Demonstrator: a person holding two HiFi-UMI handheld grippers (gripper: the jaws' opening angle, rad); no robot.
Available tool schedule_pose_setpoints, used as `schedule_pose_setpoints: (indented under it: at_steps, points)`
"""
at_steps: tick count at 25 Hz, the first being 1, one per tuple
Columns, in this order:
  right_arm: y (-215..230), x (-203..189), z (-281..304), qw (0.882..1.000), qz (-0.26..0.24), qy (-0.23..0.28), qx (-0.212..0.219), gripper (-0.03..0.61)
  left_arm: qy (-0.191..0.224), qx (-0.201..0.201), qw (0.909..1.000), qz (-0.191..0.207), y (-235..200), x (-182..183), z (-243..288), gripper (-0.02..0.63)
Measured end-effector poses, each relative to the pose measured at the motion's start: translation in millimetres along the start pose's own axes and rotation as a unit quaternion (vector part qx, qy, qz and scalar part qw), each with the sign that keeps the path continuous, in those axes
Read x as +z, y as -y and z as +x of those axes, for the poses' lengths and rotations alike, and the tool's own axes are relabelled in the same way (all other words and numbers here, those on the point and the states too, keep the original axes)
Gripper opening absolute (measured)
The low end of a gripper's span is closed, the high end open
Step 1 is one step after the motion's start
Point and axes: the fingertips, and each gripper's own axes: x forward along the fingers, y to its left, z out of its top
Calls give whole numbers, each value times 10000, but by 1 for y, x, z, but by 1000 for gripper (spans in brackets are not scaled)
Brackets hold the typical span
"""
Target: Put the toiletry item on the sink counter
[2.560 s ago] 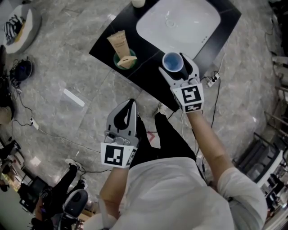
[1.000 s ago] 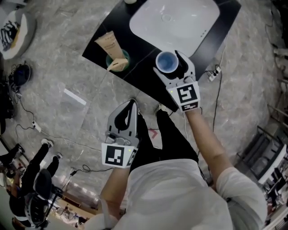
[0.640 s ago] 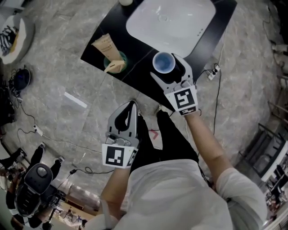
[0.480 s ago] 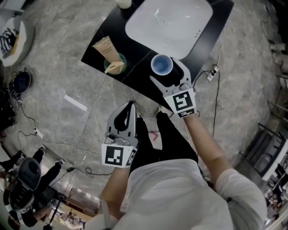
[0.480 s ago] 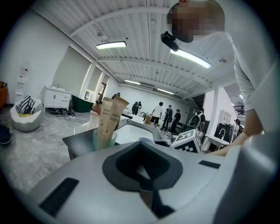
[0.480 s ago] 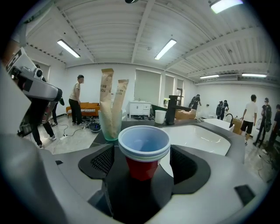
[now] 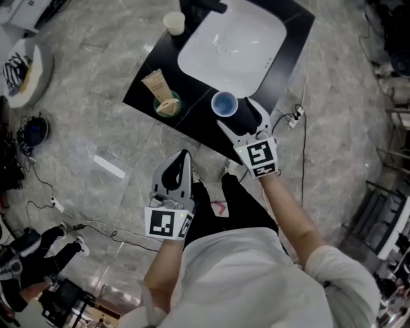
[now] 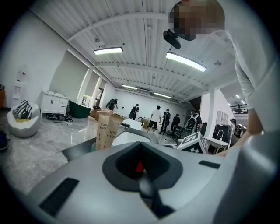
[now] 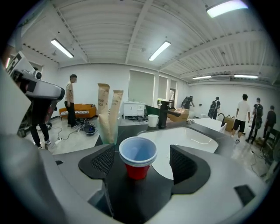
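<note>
Low in the head view, nearest the person, the left tool (image 7: pixel 182 157) hung over the grey floor with its jaws pressed together on nothing; it had no part in this step and was best kept there, clear of the table.

Up and right of it, the right tool (image 9: pixel 141 164) reached over the front edge of the black table (image 7: pixel 192 122). Its jaws stood wide apart, and the red cup (image 7: pixel 224 104) with its pale blue inside stood upright on the table between them, a gap showing on either side in the right gripper view. The cup looked released, so the placing seemed all but done.

What remained, I judged, was a clean withdrawal: keep the jaws spread and draw the tool straight back along its own line, toward the lower right of the head view. Any sideways drift could let a pad clip the light cup and tip it.

Beyond the cup lay the white basin (image 7: pixel 230 45), just beside it. To the left stood a green holder (image 7: pixel 168 105) with cream tubes (image 7: pixel 154 82), well apart. At the top of the frame were a small white cup (image 7: pixel 173 23) and the black tap (image 7: pixel 208 5).
</note>
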Motion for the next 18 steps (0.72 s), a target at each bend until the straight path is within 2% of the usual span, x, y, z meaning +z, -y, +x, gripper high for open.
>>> schedule_pose_setpoints:
  at_steps: [6,12,18]
  points:
    - [-4,17,-22,9997,221,95,-25,385,175,-47,9998,55,1,17,-3,2]
    - [16,46,-45,9971,612,335,-310,385,363,-142,9991,135,5,38,-1,2]
    - [20,76,-61,9961,627,541,-316,383,499,-101,9985,212,3,56,-2,2]
